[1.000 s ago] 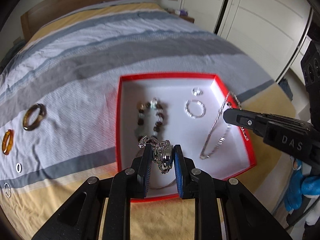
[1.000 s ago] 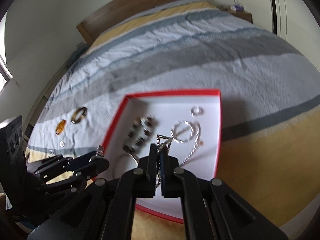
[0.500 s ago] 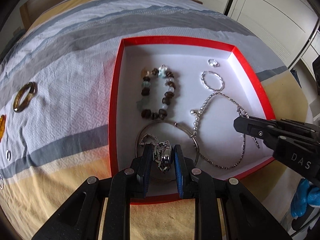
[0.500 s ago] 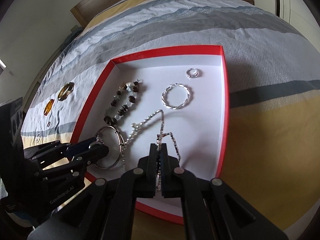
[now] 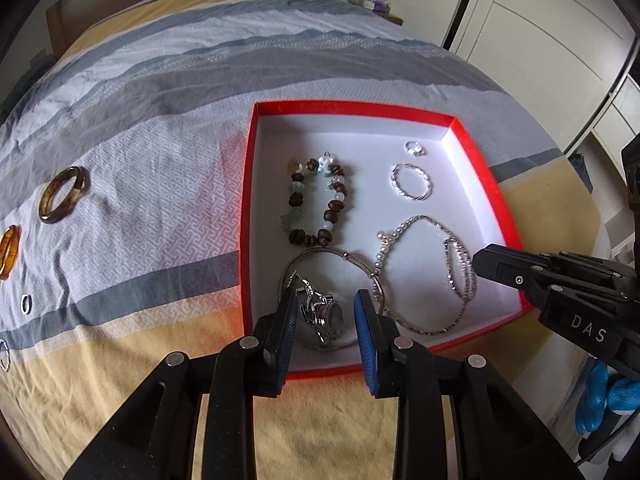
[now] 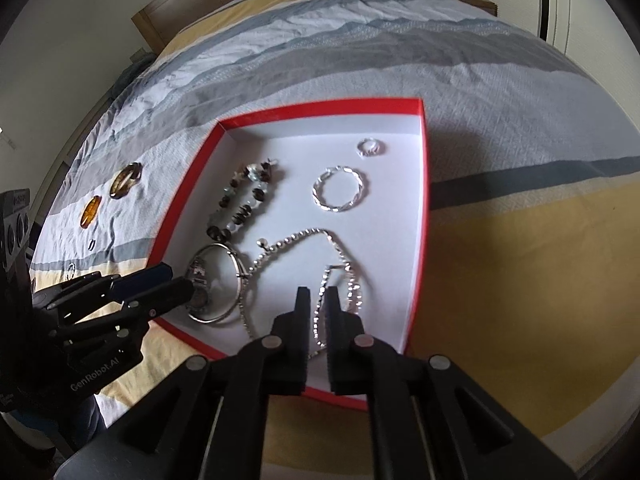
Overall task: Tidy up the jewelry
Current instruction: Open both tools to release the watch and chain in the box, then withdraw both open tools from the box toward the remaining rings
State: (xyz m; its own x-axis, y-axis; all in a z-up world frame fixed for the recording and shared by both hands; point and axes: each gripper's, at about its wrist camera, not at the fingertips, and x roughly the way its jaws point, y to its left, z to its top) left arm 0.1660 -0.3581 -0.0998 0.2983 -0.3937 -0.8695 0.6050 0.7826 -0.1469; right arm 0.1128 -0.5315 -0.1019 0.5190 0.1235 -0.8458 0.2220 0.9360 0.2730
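Released watch (image 5: 326, 314) seemingly inside box (image 5: 484, 168).

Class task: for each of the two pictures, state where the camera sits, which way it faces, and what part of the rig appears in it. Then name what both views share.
Left wrist view: sits on the left tongs, facing forward and down over the watch into the red box; the right tongs enter from the right.
Right wrist view: sits on the right tongs, facing the silver chain; the left tongs enter from the left.
Shared: box, beaded bracelet, bedspread.
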